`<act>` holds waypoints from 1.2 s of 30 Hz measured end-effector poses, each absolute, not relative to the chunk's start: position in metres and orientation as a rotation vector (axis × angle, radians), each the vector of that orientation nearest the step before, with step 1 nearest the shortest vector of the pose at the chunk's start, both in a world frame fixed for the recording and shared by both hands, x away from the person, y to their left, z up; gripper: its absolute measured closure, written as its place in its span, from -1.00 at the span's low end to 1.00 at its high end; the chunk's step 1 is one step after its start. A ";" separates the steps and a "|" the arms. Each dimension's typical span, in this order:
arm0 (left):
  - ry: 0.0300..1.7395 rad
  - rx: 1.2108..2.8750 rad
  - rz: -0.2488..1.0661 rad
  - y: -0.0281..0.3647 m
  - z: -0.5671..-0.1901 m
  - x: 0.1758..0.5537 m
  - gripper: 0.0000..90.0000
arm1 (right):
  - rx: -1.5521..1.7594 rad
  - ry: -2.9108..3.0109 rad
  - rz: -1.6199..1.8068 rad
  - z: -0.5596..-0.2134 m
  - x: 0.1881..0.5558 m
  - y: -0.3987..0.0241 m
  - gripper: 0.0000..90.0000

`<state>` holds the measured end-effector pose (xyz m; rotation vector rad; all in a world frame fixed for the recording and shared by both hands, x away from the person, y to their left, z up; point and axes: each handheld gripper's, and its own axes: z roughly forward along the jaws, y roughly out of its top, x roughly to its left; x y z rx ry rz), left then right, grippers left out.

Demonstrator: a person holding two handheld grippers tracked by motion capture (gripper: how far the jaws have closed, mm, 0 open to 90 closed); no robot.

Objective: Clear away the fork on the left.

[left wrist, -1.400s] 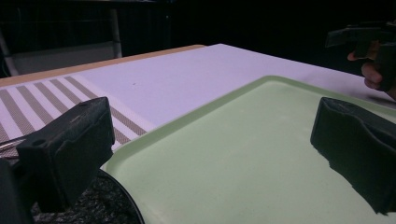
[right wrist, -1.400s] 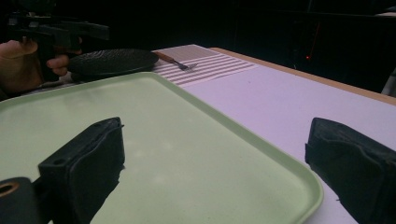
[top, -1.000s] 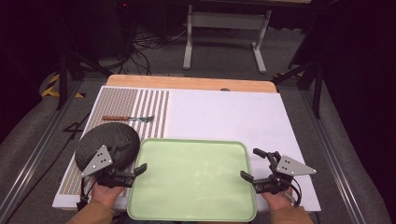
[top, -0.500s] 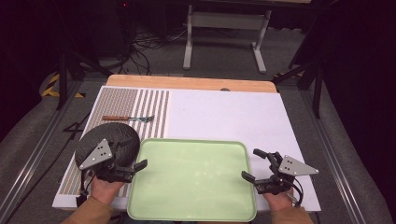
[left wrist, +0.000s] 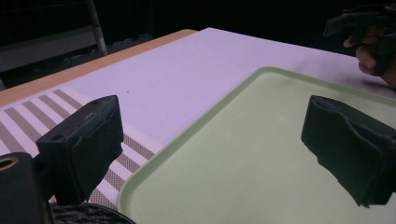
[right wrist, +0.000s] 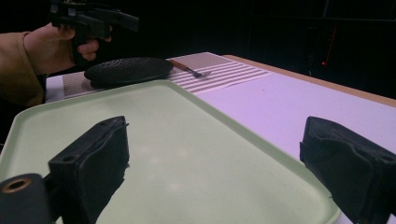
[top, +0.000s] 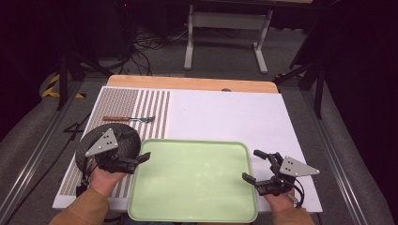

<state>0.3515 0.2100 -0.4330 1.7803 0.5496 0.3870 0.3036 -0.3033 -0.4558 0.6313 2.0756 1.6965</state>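
Note:
A pale green tray (top: 192,183) lies empty at the near middle of the white mat. At its left edge my left gripper (top: 139,159) hangs open over the tray's left rim, held above a black round plate (top: 127,138). In the left gripper view the jaws stand wide apart over the tray's corner (left wrist: 187,135), with nothing between them. My right gripper (top: 252,165) is open at the tray's right edge. Its jaws straddle the tray's rim (right wrist: 261,149) in the right gripper view, holding nothing.
A fork (top: 129,119) with a brown handle lies on the striped part of the mat (top: 155,105), beyond the plate. The white mat (top: 225,115) stretches behind the tray to a wooden table edge (top: 187,83). A metal stand (top: 225,28) and cables are on the floor behind.
My left gripper has moved a little forward, away from the person, above the black plate. The right gripper has hardly shifted. The tray, plate and fork lie as before.

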 end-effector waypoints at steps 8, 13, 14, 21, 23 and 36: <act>0.508 1.814 0.406 0.210 -0.411 0.354 -0.85 | 0.634 2.077 1.695 -0.456 0.303 -0.304 -0.81; 0.475 1.868 0.424 0.209 -0.398 0.359 -0.83 | 0.635 2.072 1.699 -0.456 0.303 -0.305 -0.81; 0.469 1.884 0.427 0.209 -0.396 0.361 -0.82 | 0.636 2.073 1.699 -0.456 0.303 -0.305 -0.81; 0.432 1.993 0.445 0.208 -0.391 0.373 -0.73 | 0.638 2.076 1.698 -0.456 0.303 -0.305 -0.81; 0.412 2.033 0.471 0.208 -0.388 0.376 -0.72 | 0.640 2.079 1.699 -0.457 0.303 -0.305 -0.81; 0.287 2.290 0.770 0.198 -0.378 0.388 -0.61 | 0.637 2.085 1.662 -0.457 0.300 -0.307 -0.76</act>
